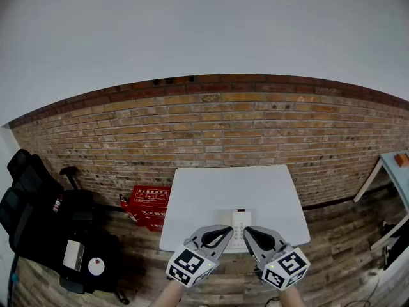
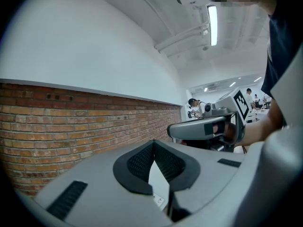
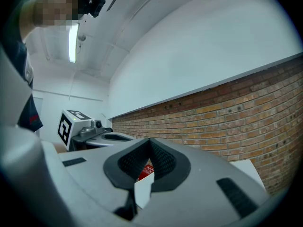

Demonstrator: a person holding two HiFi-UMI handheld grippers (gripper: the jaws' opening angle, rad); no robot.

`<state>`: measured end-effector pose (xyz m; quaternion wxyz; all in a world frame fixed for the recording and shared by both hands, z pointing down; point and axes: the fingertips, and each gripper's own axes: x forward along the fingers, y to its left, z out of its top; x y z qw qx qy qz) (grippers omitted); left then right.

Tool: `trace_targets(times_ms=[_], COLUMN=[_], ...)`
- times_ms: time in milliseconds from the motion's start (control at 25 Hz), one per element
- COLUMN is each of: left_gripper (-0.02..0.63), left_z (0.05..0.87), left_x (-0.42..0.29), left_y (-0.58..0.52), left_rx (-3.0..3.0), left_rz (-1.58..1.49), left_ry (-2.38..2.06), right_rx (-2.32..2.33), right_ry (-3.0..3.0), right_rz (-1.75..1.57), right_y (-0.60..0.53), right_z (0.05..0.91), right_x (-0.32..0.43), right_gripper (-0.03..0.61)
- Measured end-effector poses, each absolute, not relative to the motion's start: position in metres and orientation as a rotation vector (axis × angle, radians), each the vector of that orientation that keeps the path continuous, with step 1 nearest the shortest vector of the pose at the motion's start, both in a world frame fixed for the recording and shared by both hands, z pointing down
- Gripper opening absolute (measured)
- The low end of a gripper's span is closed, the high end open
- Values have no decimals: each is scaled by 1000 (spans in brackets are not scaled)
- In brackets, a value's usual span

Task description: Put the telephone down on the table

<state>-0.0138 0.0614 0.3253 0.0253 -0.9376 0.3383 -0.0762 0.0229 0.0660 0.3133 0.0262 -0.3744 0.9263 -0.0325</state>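
A white telephone (image 1: pixel 238 225) lies flat on the white table (image 1: pixel 211 194), close to its front edge. My left gripper (image 1: pixel 226 233) and right gripper (image 1: pixel 249 233) hover side by side at that edge, their tips over the phone's near end and hiding part of it. Both are shut with nothing between the jaws. In the left gripper view the jaws (image 2: pixel 154 144) meet at the tip, a sliver of white telephone (image 2: pixel 159 200) shows below them, and the right gripper (image 2: pixel 204 128) is beside them. In the right gripper view the jaws (image 3: pixel 150 141) are also together.
A brick wall (image 1: pixel 255 126) runs behind the table. A red crate (image 1: pixel 149 206) sits on the floor at the table's left. A black chair with bags (image 1: pixel 38 216) stands further left. Another table's corner (image 1: pixel 396 171) is at the right.
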Motion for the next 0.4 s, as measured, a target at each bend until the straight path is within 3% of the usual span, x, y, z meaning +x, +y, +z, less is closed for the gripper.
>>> trace_targets(times_ms=[400], left_gripper=[9], left_z=[325], left_x=[-17], left_y=[59], left_rx=[-2879], left_rz=[-247], left_ry=[1073], right_rx=[-1172], right_ry=[2858], right_rz=[-134], right_y=[65], right_z=[322], right_x=[21], right_gripper=[12])
